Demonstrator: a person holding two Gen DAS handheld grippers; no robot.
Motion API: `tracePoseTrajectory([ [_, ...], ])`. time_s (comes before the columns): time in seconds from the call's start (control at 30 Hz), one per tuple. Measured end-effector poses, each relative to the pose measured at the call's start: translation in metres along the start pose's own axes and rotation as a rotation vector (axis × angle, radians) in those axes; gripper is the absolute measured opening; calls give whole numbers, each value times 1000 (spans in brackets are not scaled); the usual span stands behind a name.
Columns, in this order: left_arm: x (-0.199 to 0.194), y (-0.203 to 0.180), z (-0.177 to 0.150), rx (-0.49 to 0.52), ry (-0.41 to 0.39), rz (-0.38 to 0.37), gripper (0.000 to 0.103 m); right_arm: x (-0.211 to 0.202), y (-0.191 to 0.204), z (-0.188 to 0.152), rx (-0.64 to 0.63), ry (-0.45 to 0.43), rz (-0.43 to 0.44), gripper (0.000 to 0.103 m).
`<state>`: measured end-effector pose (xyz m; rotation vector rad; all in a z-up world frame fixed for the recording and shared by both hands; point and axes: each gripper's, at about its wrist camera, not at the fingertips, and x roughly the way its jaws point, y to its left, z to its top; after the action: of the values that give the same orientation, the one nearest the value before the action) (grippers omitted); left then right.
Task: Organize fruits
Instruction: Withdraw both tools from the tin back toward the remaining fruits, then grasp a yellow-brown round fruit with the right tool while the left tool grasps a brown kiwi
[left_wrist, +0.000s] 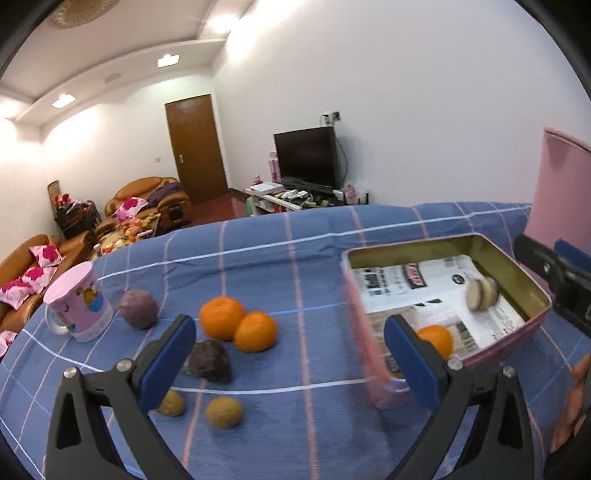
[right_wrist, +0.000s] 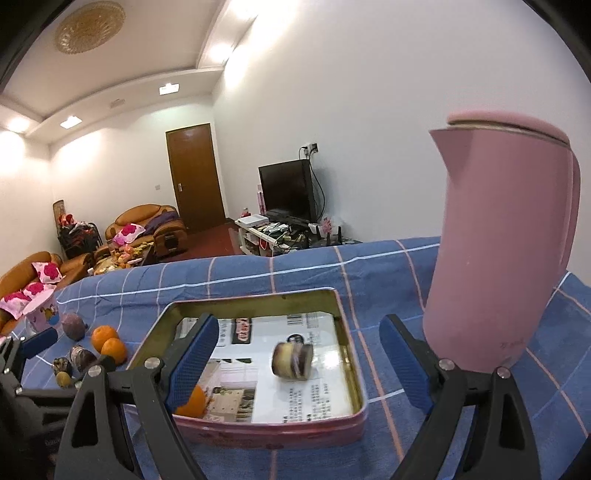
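A pink tin tray (left_wrist: 537, 321) (right_wrist: 354, 373) lined with printed paper holds an orange (left_wrist: 437, 339) (right_wrist: 194, 402) and a blurred purple-and-cream fruit (left_wrist: 482, 291) (right_wrist: 293, 360). On the blue checked cloth lie two oranges (left_wrist: 238, 325) (right_wrist: 109, 341), a round purple fruit (left_wrist: 139, 308) (right_wrist: 72, 325), a dark fruit (left_wrist: 208, 360) (right_wrist: 82, 357) and two small brown fruits (left_wrist: 223, 411) (right_wrist: 62, 378). My left gripper (left_wrist: 290, 363) is open and empty above the cloth, left of the tray. My right gripper (right_wrist: 301, 363) is open and empty above the tray.
A tall pink kettle (right_wrist: 502, 251) (left_wrist: 561, 199) stands right of the tray. A pink cartoon mug (left_wrist: 79, 304) (right_wrist: 40, 308) stands at the far left. The table's far edge (left_wrist: 295, 214) drops off to a living room with sofas and a TV.
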<state>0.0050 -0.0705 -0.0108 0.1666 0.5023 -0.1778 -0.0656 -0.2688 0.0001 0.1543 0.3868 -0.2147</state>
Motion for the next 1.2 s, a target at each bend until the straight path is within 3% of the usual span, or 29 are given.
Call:
tracePoseTrajectory([
  [0.4, 5, 37, -7, 2, 15, 40, 103, 2, 56, -10, -14, 36, 66, 90],
  [0.63, 14, 86, -8, -44, 50, 105, 103, 2, 95, -15, -50, 54, 129, 90],
  [1.0, 38, 174, -8, -128, 166, 247, 103, 19, 181, -34, -186, 229, 309, 89],
  [1.03, 38, 177, -9, -129, 175, 247, 103, 22, 189, -37, -204, 249, 325, 86],
  [1.13, 41, 184, -10, -131, 203, 234, 103, 36, 210, -46, -237, 343, 345, 61],
  [1.2, 42, 184, -11, -123, 224, 208, 103, 47, 215, -52, -222, 408, 370, 55],
])
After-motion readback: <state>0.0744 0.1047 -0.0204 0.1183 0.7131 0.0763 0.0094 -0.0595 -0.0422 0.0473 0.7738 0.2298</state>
